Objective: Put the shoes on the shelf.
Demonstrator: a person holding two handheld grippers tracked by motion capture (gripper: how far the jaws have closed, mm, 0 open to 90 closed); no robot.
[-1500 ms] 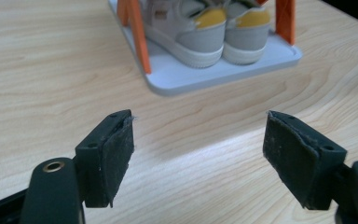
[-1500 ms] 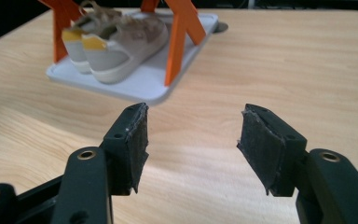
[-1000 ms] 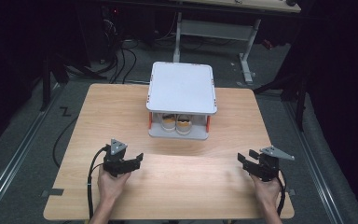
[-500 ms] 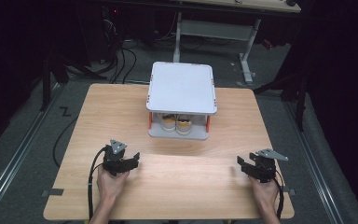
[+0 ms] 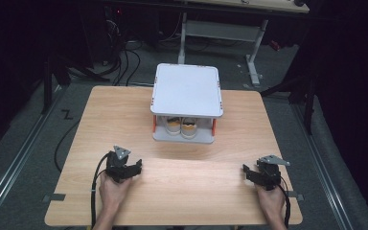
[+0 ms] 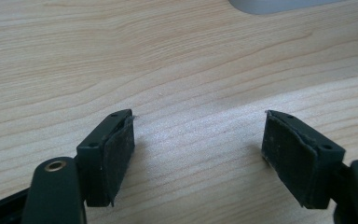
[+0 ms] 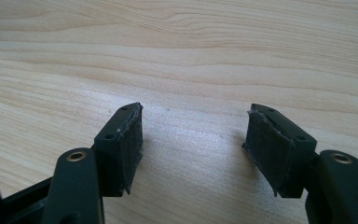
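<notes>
A white two-level stand (image 5: 187, 90) with orange posts sits at the middle back of the wooden table (image 5: 182, 182). Under its top shelf I see two small round brown-and-white items (image 5: 182, 127). My left gripper (image 5: 132, 168) rests low at the front left of the table, held by a hand; in the left gripper view it (image 6: 198, 135) stands open over bare wood. My right gripper (image 5: 249, 173) rests at the front right, and in the right gripper view it (image 7: 193, 128) is open too, with nothing between its pads. A grey corner of the stand's base (image 6: 279, 4) shows at the top of the left gripper view.
Black cables (image 5: 124, 52) lie on the grey floor behind the table, near the legs of a second table (image 5: 254, 52). A metal rail (image 5: 14, 167) runs along the floor on the left. A cable (image 5: 95, 191) trails from the left gripper over the front edge.
Both grippers have dropped slightly toward the table's front edge; the right one has also shifted a little left. The stand has not moved.
</notes>
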